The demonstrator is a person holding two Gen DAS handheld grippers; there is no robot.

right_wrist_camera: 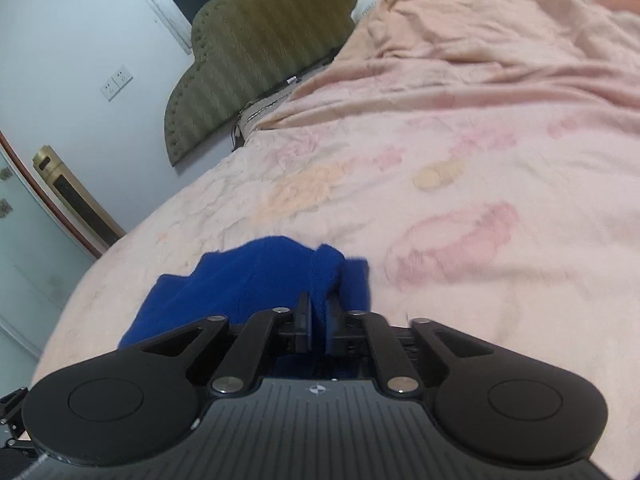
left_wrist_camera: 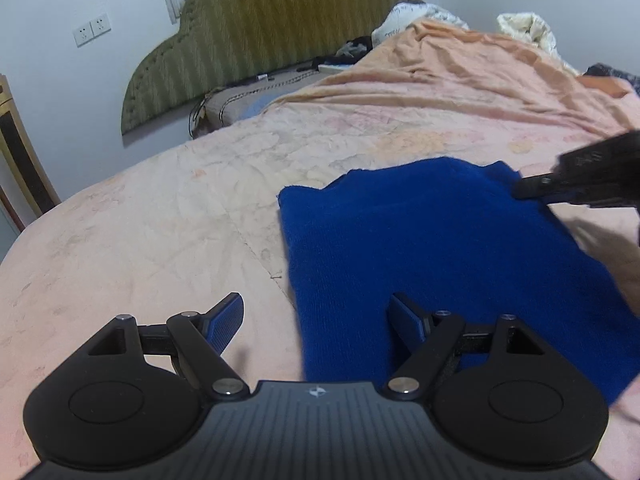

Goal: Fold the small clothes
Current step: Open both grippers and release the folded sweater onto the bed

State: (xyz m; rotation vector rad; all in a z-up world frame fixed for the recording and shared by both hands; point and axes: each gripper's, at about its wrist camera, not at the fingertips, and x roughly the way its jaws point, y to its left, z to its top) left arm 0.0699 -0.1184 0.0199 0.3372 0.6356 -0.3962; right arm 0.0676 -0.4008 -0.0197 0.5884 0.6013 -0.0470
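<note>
Blue knit garment (left_wrist_camera: 440,248) lies flat on the pink floral bedspread (left_wrist_camera: 160,220), near the bed's front edge, seen from the left wrist camera. The left gripper (left_wrist_camera: 316,316) hangs over the garment's near left border with its jaws wide apart and nothing between them; the right pad sits above the cloth, the left pad above bare bedspread. It points down at a moderate slant towards the bed. At the far right corner of the garment the right gripper (left_wrist_camera: 532,188) comes in from the side, blurred, its tips at the cloth's edge.

From the right wrist camera, that right gripper (right_wrist_camera: 318,316) is clamped on a bunched fold of the blue garment (right_wrist_camera: 248,280), which rises as a ridge between the pads (right_wrist_camera: 306,320). It too tilts downward, and the picture is rolled, so the wrist looks turned to one side.

The step in hand seems to be carrying this corner across for a fold. It would go best with the pinched edge lifted only slightly, drawn straight over the flat part, and set down with edges matched, while the left gripper pins or grips the near border so the rest does not drag.
</note>
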